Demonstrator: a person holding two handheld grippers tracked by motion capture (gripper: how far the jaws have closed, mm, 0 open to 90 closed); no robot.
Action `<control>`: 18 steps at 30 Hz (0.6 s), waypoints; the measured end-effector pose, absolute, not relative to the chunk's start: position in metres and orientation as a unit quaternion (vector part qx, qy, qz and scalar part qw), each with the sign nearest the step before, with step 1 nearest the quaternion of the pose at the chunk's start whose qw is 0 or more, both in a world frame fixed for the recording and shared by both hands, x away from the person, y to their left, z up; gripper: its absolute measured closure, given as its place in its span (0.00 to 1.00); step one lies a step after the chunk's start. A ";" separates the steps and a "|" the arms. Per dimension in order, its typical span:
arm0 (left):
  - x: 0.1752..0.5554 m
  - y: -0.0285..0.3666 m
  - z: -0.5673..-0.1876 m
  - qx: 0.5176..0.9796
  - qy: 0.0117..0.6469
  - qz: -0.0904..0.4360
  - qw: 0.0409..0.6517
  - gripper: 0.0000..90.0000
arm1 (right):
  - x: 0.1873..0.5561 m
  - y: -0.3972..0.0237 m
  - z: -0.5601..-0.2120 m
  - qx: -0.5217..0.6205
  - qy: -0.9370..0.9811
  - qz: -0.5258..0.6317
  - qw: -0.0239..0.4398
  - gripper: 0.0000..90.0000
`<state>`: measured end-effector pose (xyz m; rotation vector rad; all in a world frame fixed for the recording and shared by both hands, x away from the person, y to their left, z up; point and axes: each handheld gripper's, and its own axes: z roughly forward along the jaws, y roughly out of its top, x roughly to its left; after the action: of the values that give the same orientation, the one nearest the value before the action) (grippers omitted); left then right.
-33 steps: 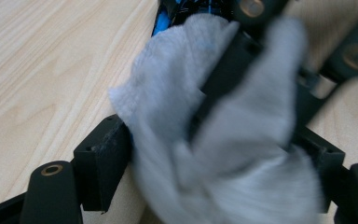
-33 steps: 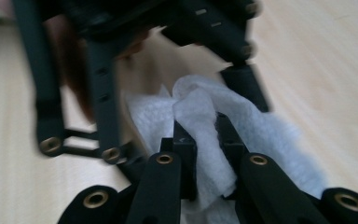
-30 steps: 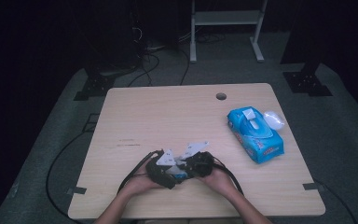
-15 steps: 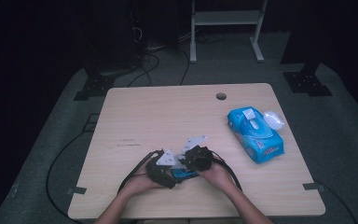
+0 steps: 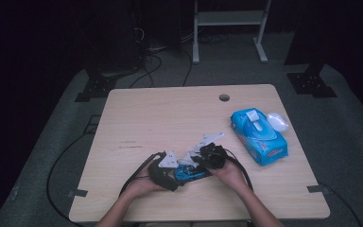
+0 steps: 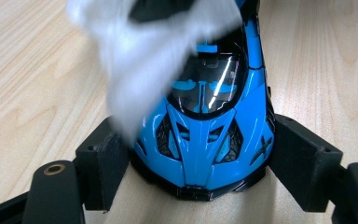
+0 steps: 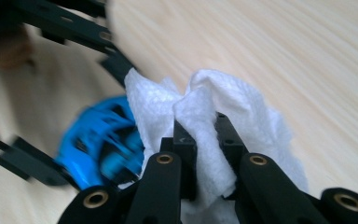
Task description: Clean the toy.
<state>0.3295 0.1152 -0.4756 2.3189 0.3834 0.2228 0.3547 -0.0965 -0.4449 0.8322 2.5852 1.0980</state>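
A blue toy sports car [image 6: 205, 140] lies on the wooden table [image 5: 170, 118] near its front edge. My left gripper [image 6: 200, 172] is shut on the car's nose, one pad [image 6: 105, 161] pressing on each side. My right gripper [image 7: 207, 135] is shut on a crumpled white wipe [image 7: 214, 102]. The wipe [image 6: 144, 60] lies blurred over the car's roof and one side. In the high view the car [image 5: 191, 172] sits between the left gripper [image 5: 177, 175] and the right gripper [image 5: 203, 158], each held by a hand.
A blue pack of wipes [image 5: 260, 135] with its lid [image 5: 278, 120] flipped open lies at the table's right side. A cable hole [image 5: 224, 97] is near the far edge. Cables trail off the table's front left.
My right gripper has slid the wipe a little away and to the right over the car. The left gripper and the car have stayed put.
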 end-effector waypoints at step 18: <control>0.329 0.115 -0.476 0.908 0.147 0.088 0.381 0.28 | 0.346 -0.142 -0.448 0.325 0.858 0.382 0.109 0.91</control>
<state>0.3293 0.1151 -0.4761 2.3184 0.3764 0.2254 0.3464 -0.1422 -0.4477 0.9559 2.5232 1.1244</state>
